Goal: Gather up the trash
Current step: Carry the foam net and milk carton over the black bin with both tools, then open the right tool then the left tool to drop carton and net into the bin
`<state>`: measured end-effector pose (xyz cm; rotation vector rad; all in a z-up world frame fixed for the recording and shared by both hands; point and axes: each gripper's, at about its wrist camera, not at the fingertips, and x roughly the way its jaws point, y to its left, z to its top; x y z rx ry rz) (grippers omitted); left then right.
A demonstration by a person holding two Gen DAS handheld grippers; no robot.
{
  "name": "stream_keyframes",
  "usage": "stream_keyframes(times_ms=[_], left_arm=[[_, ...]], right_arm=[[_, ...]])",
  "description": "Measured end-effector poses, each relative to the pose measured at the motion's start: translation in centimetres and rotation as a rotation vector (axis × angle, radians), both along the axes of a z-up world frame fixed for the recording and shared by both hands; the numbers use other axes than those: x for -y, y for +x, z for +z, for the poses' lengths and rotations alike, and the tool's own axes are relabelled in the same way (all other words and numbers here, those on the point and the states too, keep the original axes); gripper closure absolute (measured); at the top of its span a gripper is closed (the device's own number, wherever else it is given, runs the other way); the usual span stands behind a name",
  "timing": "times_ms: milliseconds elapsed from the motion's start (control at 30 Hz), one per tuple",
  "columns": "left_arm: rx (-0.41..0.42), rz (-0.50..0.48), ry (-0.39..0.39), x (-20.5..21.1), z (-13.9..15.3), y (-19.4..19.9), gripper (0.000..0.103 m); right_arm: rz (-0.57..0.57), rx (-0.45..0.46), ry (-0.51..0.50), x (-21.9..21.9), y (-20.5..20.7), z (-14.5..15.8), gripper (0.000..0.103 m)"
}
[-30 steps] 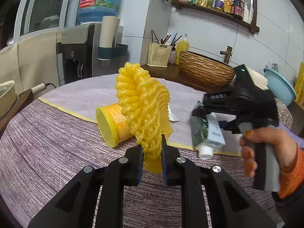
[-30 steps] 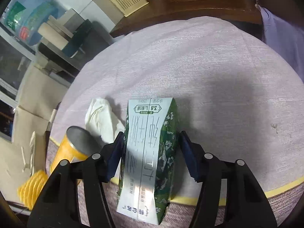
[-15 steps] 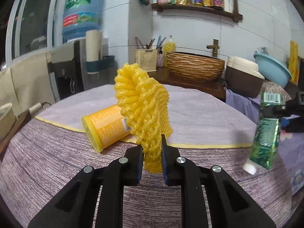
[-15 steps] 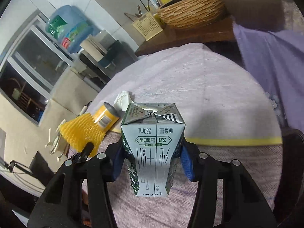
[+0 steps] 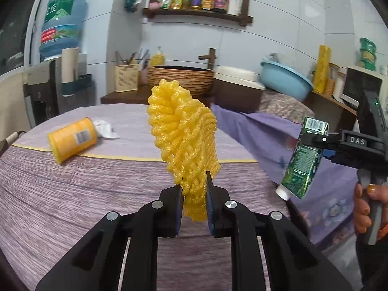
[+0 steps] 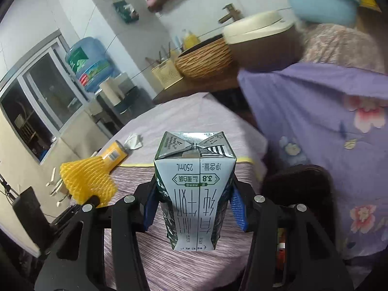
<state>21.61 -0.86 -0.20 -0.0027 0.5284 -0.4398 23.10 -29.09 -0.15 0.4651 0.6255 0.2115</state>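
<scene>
My left gripper (image 5: 193, 190) is shut on a yellow foam fruit net (image 5: 182, 140), which stands up from its pads above the table. My right gripper (image 6: 194, 198) is shut on a green and white milk carton (image 6: 194, 186), squeezed in at the sides and held clear of the table. From the left wrist view the carton (image 5: 303, 162) hangs at the right, past the table's edge, with a hand (image 5: 363, 206) on the gripper's handle. A yellow can (image 5: 71, 139) lies on its side at the far left of the table, with a crumpled white tissue (image 5: 104, 129) beside it.
The round table has a purple striped cloth (image 5: 72, 194) with a paler cover on its far half. A purple flowered cloth (image 6: 327, 133) drapes furniture to the right. Behind stand a wicker basket (image 5: 180, 80), a blue basin (image 5: 285, 81) and a water dispenser (image 5: 61, 24).
Both grippers have swung to the right with their loads. The carton has left the tabletop and now hangs beyond the table's right edge. The can and tissue have slid leftward in view.
</scene>
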Motion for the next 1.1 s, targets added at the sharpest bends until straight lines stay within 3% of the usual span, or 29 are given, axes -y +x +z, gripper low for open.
stream_keyframes(times_ms=[200,467,767,900,1100], left_arm=[[-0.003,-0.085,-0.004,5.2,-0.7,-3.2,0.086],[-0.022,-0.192,0.006,11.1,-1.9,-5.3,0.086],[-0.079,-0.262,0.055,15.5,-5.3,-6.3,0.086],[-0.109,-0.278,0.066,16.4,-6.6,-6.5,0.086],[-0.146,-0.289,0.082,17.1,-8.2,-6.5,0.086]], right_arm=[[-0.107,0.009,-0.038,4.9,-4.7,-1.7,0.052],[-0.215,-0.079,-0.032,10.3,-7.2,-6.6,0.052],[-0.222,-0.203,-0.146,10.5,-4.7,-14.0,0.051],[-0.208,-0.242,-0.226,9.9,-3.2,-16.9,0.051],[-0.196,-0.3,-0.26,9.7,-2.0,-20.6,0.051]])
